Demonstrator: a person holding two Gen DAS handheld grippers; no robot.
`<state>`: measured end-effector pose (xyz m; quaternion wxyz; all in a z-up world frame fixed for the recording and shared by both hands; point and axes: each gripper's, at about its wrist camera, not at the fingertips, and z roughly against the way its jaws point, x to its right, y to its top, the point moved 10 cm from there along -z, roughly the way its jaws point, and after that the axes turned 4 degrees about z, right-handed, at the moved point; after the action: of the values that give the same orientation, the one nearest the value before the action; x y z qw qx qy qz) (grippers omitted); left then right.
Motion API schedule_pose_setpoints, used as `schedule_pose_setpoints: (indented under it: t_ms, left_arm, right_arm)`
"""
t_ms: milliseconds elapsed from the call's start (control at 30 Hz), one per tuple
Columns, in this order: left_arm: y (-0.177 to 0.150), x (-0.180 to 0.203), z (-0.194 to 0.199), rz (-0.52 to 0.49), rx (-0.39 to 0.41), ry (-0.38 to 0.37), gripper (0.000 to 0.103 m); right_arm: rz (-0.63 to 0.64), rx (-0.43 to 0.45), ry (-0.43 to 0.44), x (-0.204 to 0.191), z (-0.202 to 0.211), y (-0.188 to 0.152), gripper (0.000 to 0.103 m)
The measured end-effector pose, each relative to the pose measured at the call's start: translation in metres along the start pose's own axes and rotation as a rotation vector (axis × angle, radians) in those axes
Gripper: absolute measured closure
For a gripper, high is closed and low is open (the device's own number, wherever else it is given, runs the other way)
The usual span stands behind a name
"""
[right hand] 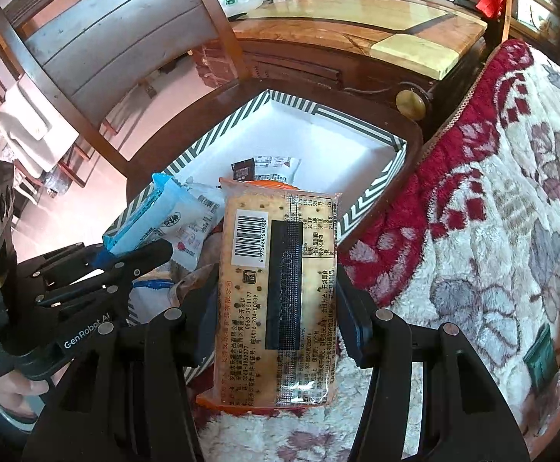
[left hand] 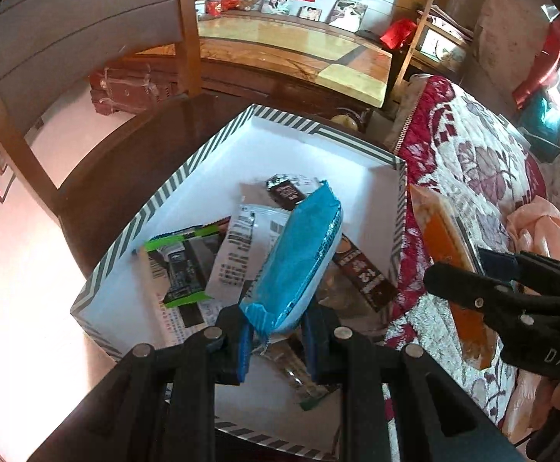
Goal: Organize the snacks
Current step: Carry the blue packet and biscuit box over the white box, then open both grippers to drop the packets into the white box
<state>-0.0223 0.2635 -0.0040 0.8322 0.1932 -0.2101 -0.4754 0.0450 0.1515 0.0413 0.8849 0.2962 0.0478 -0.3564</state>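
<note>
My left gripper (left hand: pixel 276 340) is shut on the end of a blue snack packet (left hand: pixel 299 254) and holds it over a white box with a striped rim (left hand: pixel 172 188). The box holds several snack packets, among them a green-edged one (left hand: pixel 181 265) and a brown one (left hand: pixel 364 273). My right gripper (right hand: pixel 276 331) is shut on an orange cracker packet (right hand: pixel 280 288), held above the blanket beside the box's right side. The right gripper (left hand: pixel 484 277) also shows in the left wrist view with the cracker packet (left hand: pixel 449 258); the left gripper (right hand: pixel 126 258) and blue packet (right hand: pixel 153 215) show in the right wrist view.
The box (right hand: pixel 361 146) sits on a dark wooden table (left hand: pixel 145 142). A red and white flowered blanket (right hand: pixel 492 211) lies to the right. A wooden chair (right hand: pixel 99 46) stands behind the table, and a wooden cabinet (left hand: pixel 295 50) with photos beyond it.
</note>
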Motion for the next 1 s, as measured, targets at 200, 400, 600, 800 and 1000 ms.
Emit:
schedule_pose_setpoints:
  t_ms: [200, 400, 600, 800, 1000]
  left_arm:
    - [-0.002, -0.007, -0.008, 0.019, -0.014, 0.006, 0.079]
    - [-0.004, -0.016, -0.016, 0.039, -0.031, 0.010, 0.079]
    - [-0.002, -0.022, -0.021, 0.058, -0.037, 0.012, 0.079]
    - [0.000, -0.024, -0.024, 0.062, -0.040, 0.006, 0.079]
    - [0.002, -0.024, -0.027, 0.061, -0.035, 0.016, 0.079]
  right_arm:
    - [0.017, -0.004, 0.001, -0.008, -0.010, 0.015, 0.050]
    - [0.027, -0.028, 0.004, -0.015, -0.032, 0.030, 0.050]
    - [0.025, -0.067, -0.008, -0.012, -0.057, 0.042, 0.050]
    - [0.024, -0.105, -0.011, -0.007, -0.079, 0.050, 0.050]
    - [0.013, -0.128, -0.010, -0.005, -0.097, 0.056, 0.050]
